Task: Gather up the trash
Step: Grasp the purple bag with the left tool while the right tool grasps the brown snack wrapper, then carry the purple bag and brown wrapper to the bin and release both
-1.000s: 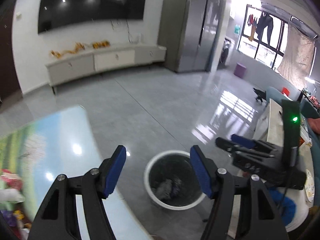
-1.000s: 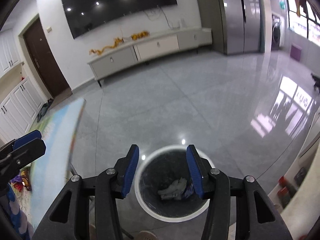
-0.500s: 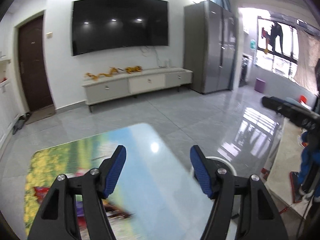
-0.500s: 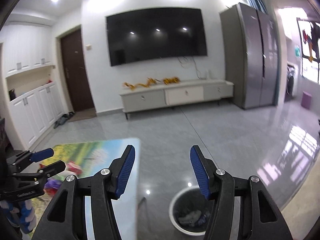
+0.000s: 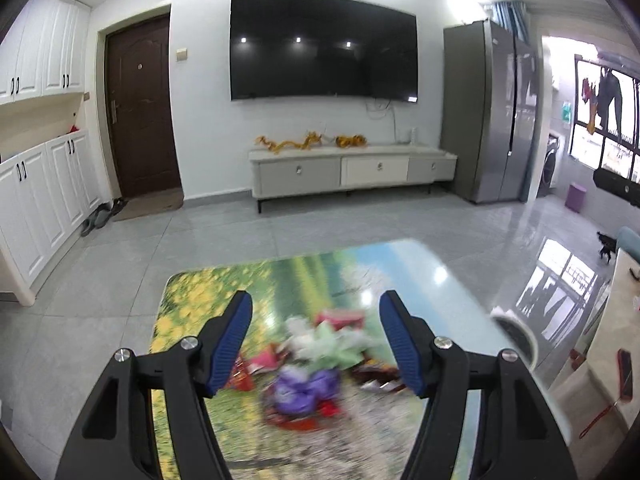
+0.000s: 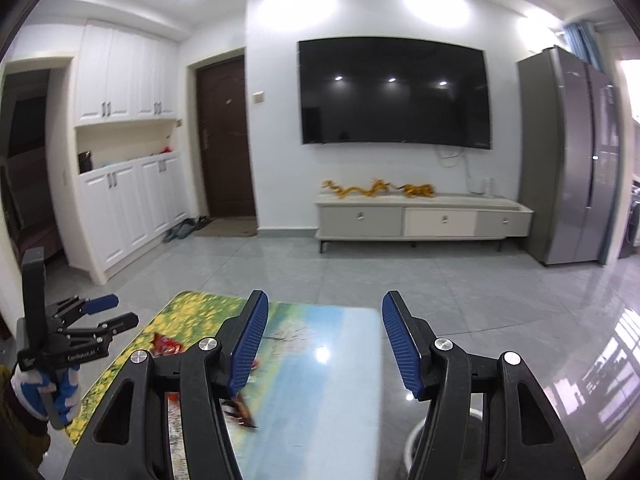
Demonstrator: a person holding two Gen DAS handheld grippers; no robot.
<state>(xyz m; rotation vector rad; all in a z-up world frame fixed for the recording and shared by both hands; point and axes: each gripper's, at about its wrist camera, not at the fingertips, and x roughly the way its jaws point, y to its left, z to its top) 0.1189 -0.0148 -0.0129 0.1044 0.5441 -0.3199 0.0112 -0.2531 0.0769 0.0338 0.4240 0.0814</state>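
A blurred heap of trash lies on the picture-printed table (image 5: 400, 272): a purple wrapper (image 5: 304, 388), pale green and white crumpled paper (image 5: 336, 340) and red wrappers (image 5: 340, 316). My left gripper (image 5: 316, 340) is open and empty above the heap. My right gripper (image 6: 320, 344) is open and empty over the table's right part (image 6: 320, 400). A red wrapper (image 6: 166, 346) shows left of it. The left gripper (image 6: 106, 314) also shows at the far left of the right wrist view. The white bin rim (image 5: 520, 332) peeks past the table's right edge.
A TV cabinet (image 5: 348, 168) stands at the far wall under a wall TV. A grey fridge (image 5: 492, 120) is at the right, white cupboards (image 5: 40, 200) at the left. Grey tiled floor surrounds the table. The bin rim (image 6: 416, 436) sits low right.
Both grippers have swung up and left from over the trash bin to over the table. The trash heap has come into the left view. Both stay open.
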